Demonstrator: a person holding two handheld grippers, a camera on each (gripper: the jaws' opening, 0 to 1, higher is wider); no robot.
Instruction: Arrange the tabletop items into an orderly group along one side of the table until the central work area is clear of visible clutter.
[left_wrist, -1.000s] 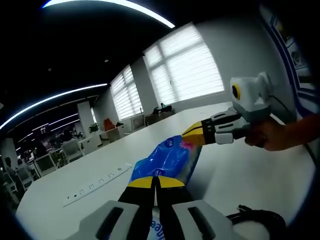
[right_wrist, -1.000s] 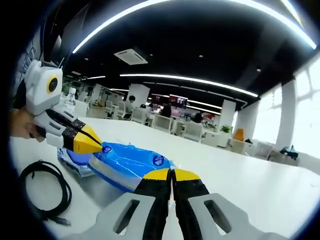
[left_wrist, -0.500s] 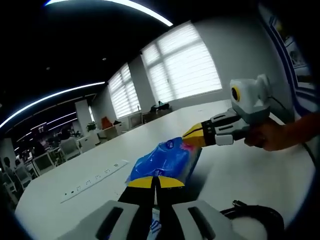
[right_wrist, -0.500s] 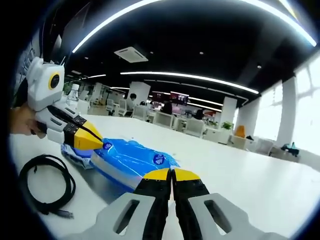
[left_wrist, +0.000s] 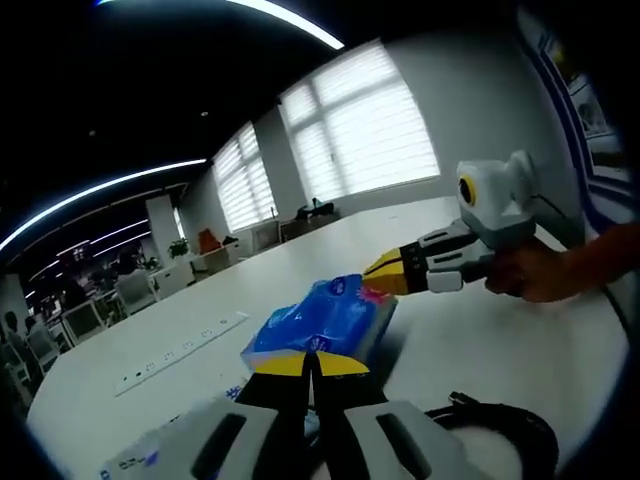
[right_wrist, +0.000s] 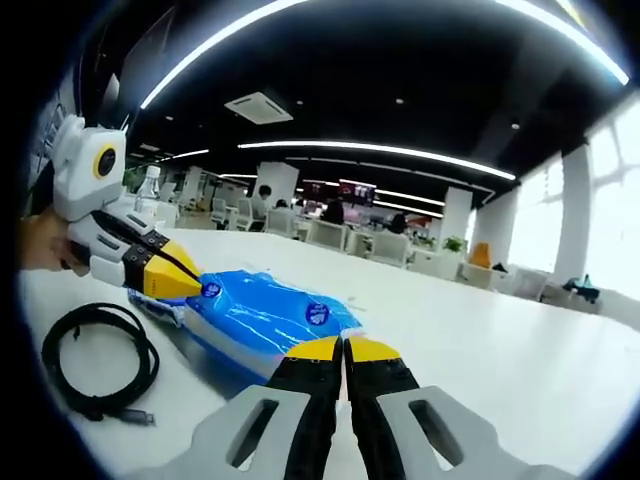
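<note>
A blue plastic-wrapped tissue pack (left_wrist: 325, 320) lies lengthwise on the white table (left_wrist: 470, 350) between my two grippers. In the left gripper view my left gripper (left_wrist: 309, 362) is shut, its yellow tips pinching the pack's near edge. My right gripper (left_wrist: 385, 270) comes in from the right, held by a hand (left_wrist: 535, 275), with its tips closed on the pack's far end. In the right gripper view the pack (right_wrist: 265, 315) stretches from my right gripper (right_wrist: 343, 350), shut on its near edge, to the left gripper (right_wrist: 190, 285) at its other end.
A coiled black cable (left_wrist: 500, 430) (right_wrist: 95, 360) lies on the table beside the pack. A white power strip (left_wrist: 180, 352) runs along the table to the left, and a white printed packet (left_wrist: 150, 455) sits by my left jaws. A water bottle (right_wrist: 148, 190) stands behind.
Both views have shifted a little with the hands. The pack now sits lower and flatter between the grippers, and the white printed packet has come into view at the lower left.
</note>
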